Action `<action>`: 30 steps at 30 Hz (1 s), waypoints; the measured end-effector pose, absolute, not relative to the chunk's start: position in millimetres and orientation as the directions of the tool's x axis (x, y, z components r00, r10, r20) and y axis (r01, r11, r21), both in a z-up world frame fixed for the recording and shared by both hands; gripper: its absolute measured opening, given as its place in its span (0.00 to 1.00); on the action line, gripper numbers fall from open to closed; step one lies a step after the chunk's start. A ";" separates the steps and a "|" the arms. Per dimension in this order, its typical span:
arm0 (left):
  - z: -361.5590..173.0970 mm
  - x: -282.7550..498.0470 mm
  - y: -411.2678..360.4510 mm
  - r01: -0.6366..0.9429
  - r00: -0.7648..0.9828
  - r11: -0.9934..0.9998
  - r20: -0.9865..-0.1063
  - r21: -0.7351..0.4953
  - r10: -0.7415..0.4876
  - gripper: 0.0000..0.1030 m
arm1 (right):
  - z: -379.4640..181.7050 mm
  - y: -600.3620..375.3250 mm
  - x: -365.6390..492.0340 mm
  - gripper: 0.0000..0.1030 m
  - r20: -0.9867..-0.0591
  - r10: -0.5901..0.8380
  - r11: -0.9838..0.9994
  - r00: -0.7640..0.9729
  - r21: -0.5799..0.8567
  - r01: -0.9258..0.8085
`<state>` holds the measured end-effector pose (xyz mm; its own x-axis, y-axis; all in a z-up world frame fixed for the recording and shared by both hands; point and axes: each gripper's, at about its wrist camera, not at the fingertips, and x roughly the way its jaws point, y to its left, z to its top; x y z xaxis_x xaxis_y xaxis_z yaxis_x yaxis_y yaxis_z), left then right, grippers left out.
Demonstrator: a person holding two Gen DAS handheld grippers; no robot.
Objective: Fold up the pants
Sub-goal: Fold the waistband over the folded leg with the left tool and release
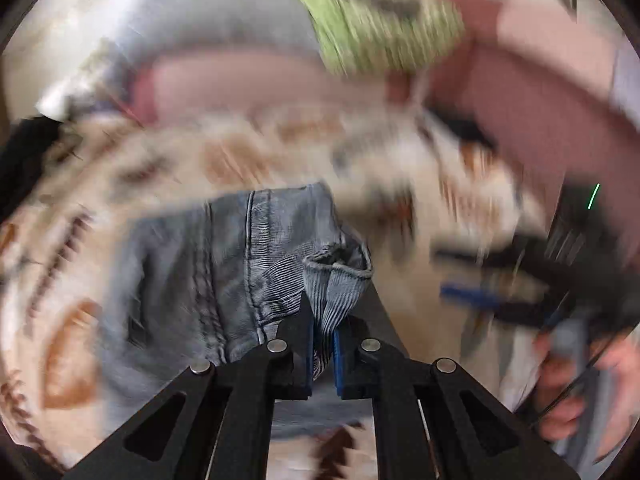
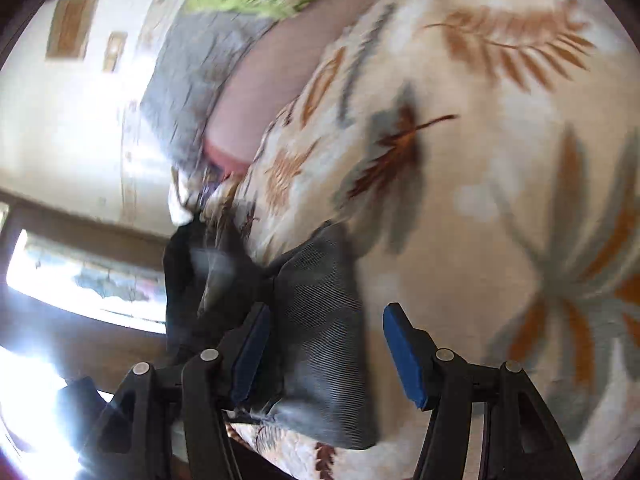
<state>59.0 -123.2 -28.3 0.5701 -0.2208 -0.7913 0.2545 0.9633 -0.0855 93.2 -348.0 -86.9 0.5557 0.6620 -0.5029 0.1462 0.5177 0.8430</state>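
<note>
Left gripper (image 1: 323,344): its blue-padded fingers (image 1: 308,354) are clenching a bunched fold of the pants (image 1: 240,272), the ribbed denim rising out from between the pads.
Pants: the light blue denim is spreading ahead and to the left of the left fingers, lying on the bedspread (image 1: 248,160); its seams are running away from the fingers.
Right gripper (image 2: 324,350): its fingers (image 2: 402,350) are standing spread apart, released; a darker fold of the pants (image 2: 320,320) is lying between them, touching the left pad and apart from the right one.
Bed: a cream bedspread (image 2: 480,160) with orange and grey leaf print is stretching ahead and right of the right fingers.
Beyond the fingers: a pink cushion (image 1: 540,92), a grey pillow (image 2: 188,92) and a green patterned cloth (image 1: 380,28) are sitting at the far edge.
Room: a pale wall (image 2: 60,128) with two framed pictures (image 2: 72,26) and a bright window (image 2: 80,280) are showing left of the right fingers.
Sharpness: both views are blurring.
</note>
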 end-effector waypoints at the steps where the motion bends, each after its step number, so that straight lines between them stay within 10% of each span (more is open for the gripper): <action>1: -48.7 62.3 -133.4 0.260 0.524 0.964 -0.830 -0.058 -0.191 0.08 | -88.4 -352.7 92.0 0.61 -0.501 0.658 0.515 0.562 0.844 0.150; 12: 15.1 37.2 -66.4 0.274 0.548 0.911 -0.729 -0.308 -0.410 0.56 | -76.8 -344.2 87.4 0.61 -0.506 0.677 0.546 0.534 0.832 0.097; 15: 39.5 21.7 -14.0 0.157 0.688 0.954 -0.664 -0.257 -0.292 0.71 | -69.7 -324.3 78.5 0.64 -0.487 0.736 0.519 0.470 0.852 0.069; 30: -32.5 44.2 30.7 -0.019 0.594 0.980 -0.791 -0.196 -0.147 0.73 | -54.7 -265.0 64.0 0.65 -0.562 0.729 0.545 0.392 0.822 0.166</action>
<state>44.2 30.7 -32.5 0.5941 -0.1470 -0.7909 -0.0186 0.9804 -0.1962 64.0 -265.0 -54.7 0.3916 0.7286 -0.5620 0.1661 0.5448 0.8219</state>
